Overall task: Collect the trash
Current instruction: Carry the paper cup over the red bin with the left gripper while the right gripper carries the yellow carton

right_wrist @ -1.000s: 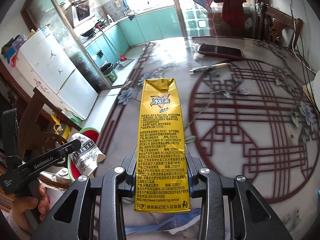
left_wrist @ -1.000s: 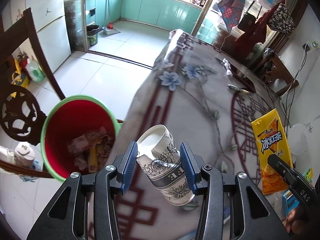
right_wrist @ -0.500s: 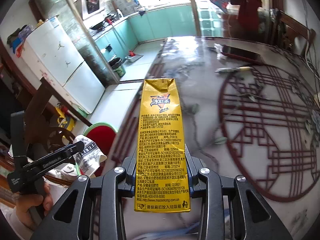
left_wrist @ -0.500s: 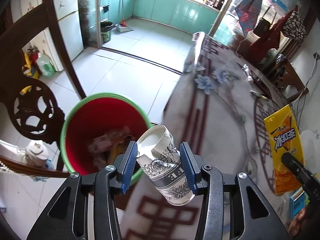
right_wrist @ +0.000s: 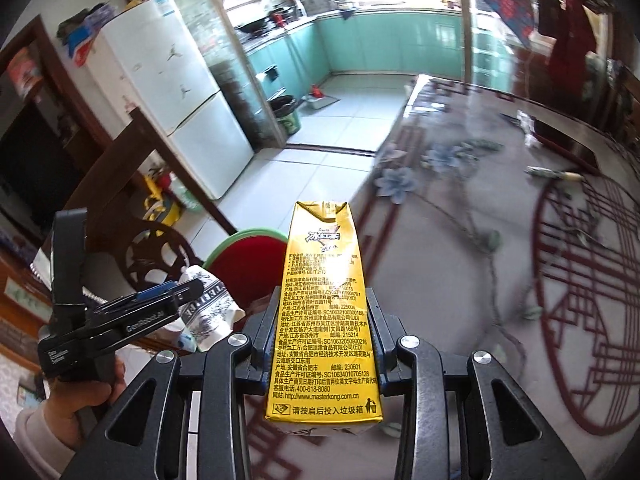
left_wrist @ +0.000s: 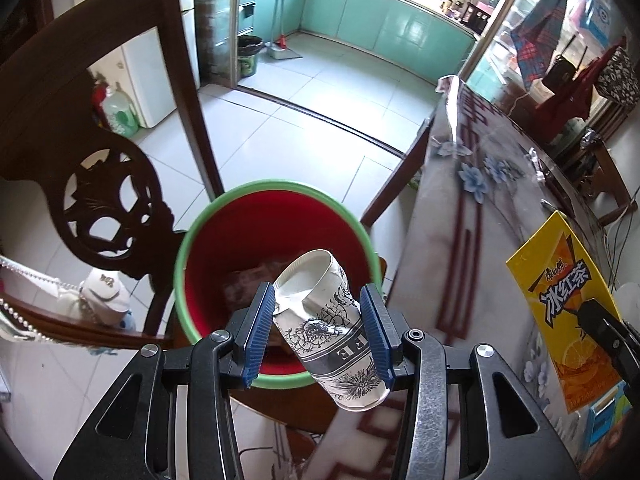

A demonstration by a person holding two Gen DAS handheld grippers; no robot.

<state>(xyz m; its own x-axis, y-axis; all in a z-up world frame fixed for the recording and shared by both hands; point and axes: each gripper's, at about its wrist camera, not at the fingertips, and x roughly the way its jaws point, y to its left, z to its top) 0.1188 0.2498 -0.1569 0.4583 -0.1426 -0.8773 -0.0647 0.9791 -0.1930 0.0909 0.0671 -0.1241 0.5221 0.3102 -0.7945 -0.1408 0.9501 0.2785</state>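
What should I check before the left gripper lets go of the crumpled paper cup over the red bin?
1. Grip on the crumpled white paper cup with black flower print: left gripper jaws shut on it, ok.
2. Cup over the opening of the red bin with the green rim: upper part is, base hangs past the near rim, not ok.
3. Room in the bin: trash lies only at the bottom, ok.
4. Dark carved wooden chair beside the bin: clear of the drop path, ok.
5. Right gripper holding the flattened yellow drink carton: firm, off to the side, ok.
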